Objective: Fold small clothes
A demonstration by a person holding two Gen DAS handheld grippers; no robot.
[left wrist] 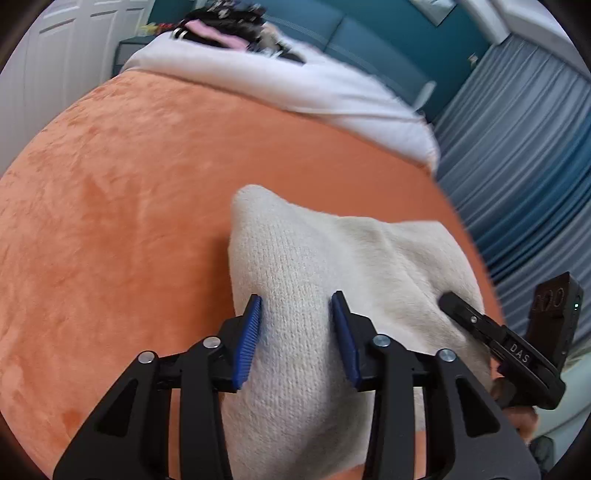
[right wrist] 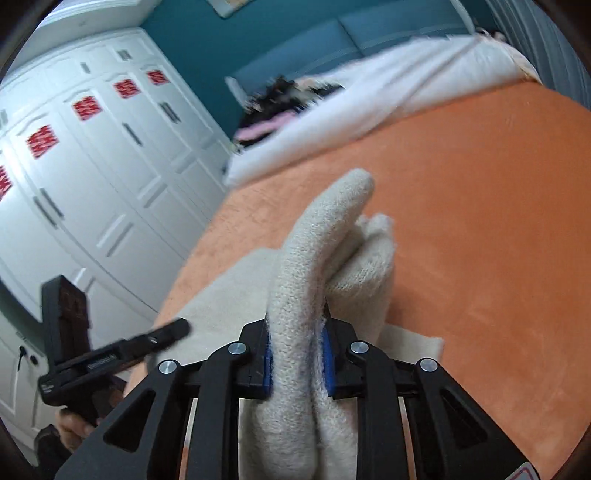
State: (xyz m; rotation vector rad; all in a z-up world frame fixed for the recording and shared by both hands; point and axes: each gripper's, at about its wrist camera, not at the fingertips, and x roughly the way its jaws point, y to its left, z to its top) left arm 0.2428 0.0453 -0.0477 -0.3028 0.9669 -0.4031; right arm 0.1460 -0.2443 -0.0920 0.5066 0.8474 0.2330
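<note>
A cream knitted garment [left wrist: 332, 258] lies on the orange blanket [left wrist: 110, 221]. My left gripper [left wrist: 297, 306] has its blue-padded jaws apart around a raised ridge of the knit; the pads touch the cloth on both sides. My right gripper [right wrist: 295, 332] is shut on a bunched fold of the same garment [right wrist: 317, 243], which rises between its jaws. Each gripper shows in the other's view: the right gripper [left wrist: 448, 299] sits at the garment's right edge, and the left gripper [right wrist: 181, 326] sits at its left edge.
A white duvet [left wrist: 295, 85] with a dark and pink pile of clothes [left wrist: 221, 26] lies at the far end of the bed. White wardrobe doors [right wrist: 92, 166] stand to one side, blue-grey curtains [left wrist: 517, 166] to the other. The bed edge is near the garment.
</note>
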